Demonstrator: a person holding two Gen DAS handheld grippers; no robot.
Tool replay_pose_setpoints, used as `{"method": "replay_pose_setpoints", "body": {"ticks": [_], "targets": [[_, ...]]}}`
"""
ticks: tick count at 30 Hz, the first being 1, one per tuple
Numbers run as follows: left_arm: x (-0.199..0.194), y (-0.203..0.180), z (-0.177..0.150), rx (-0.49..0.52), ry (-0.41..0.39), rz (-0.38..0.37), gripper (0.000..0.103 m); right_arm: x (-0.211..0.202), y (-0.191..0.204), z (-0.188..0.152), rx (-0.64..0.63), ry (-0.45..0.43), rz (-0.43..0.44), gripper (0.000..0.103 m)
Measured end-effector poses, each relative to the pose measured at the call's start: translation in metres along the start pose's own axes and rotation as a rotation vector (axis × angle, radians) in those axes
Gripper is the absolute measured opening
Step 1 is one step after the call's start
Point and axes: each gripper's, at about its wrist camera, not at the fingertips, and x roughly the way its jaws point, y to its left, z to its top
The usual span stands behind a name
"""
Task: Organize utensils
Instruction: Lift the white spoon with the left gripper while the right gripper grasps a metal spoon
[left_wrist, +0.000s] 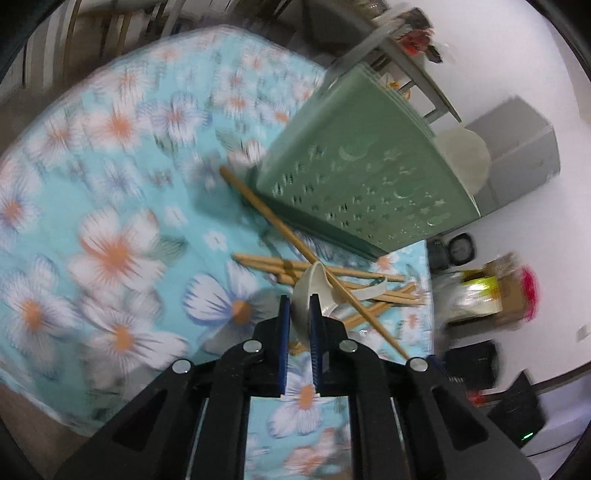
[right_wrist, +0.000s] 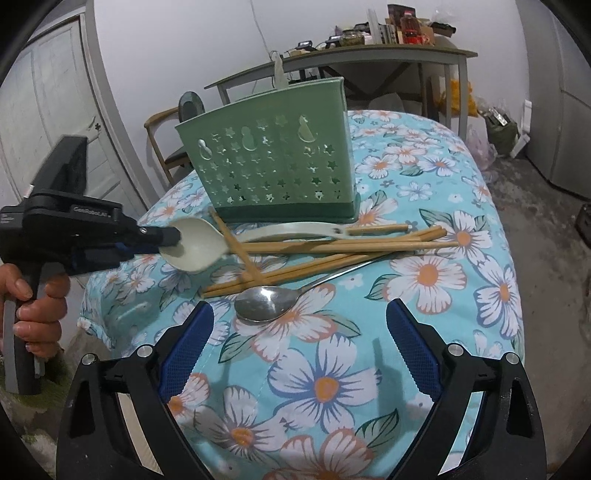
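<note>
Green star-cut caddy (right_wrist: 273, 162) — floral turquoise tablecloth (right_wrist: 424, 314)

Left wrist view: heavy motion blur over the floral cloth (left_wrist: 110, 221) and background; only the tongs (left_wrist: 299, 314) sharp. Right wrist view: sharp, even soft indoor light, faint shadows, small glare on metal spoon (right_wrist: 264, 304). Both: strong fisheye bending, dark corners.

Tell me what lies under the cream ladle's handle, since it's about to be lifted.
Wooden chopsticks lie crossed beneath the cream ladle, whose bowl the left gripper pinches. The steel spoon lies nearer, beside the pile. Whether anything hides under the pile cannot be seen.
</note>
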Motion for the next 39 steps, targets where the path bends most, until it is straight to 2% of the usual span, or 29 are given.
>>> {"method": "replay_pose_setpoints", "body": {"ticks": [6,11,15,21,25,33,39], "targets": [[-0.047,-0.023,-0.003,0.199,-0.177,0.122,0.006,-0.009,0.004,0.000,-0.014,-0.016,-0.004,0.090],[-0.074,-0.045,-0.003,0.312,-0.293,0.132,0.004,-0.014,0.007,0.001,-0.024,-0.027,-0.009,0.089],[-0.078,-0.058,-0.002,0.352,-0.342,0.129,0.004,-0.015,0.010,0.001,-0.032,-0.031,-0.015,0.088],[-0.086,-0.064,0.000,0.375,-0.384,0.154,0.004,-0.009,0.020,0.002,-0.089,-0.035,-0.022,0.082],[-0.090,-0.061,0.002,0.369,-0.395,0.165,0.004,0.002,0.033,-0.002,-0.168,-0.028,-0.025,0.074],[-0.084,-0.051,0.009,0.364,-0.386,0.171,0.004,0.036,0.062,-0.018,-0.426,0.002,-0.158,0.057],[-0.081,-0.049,0.012,0.361,-0.384,0.170,0.004,0.054,0.069,-0.022,-0.523,0.014,-0.190,0.046]]}}
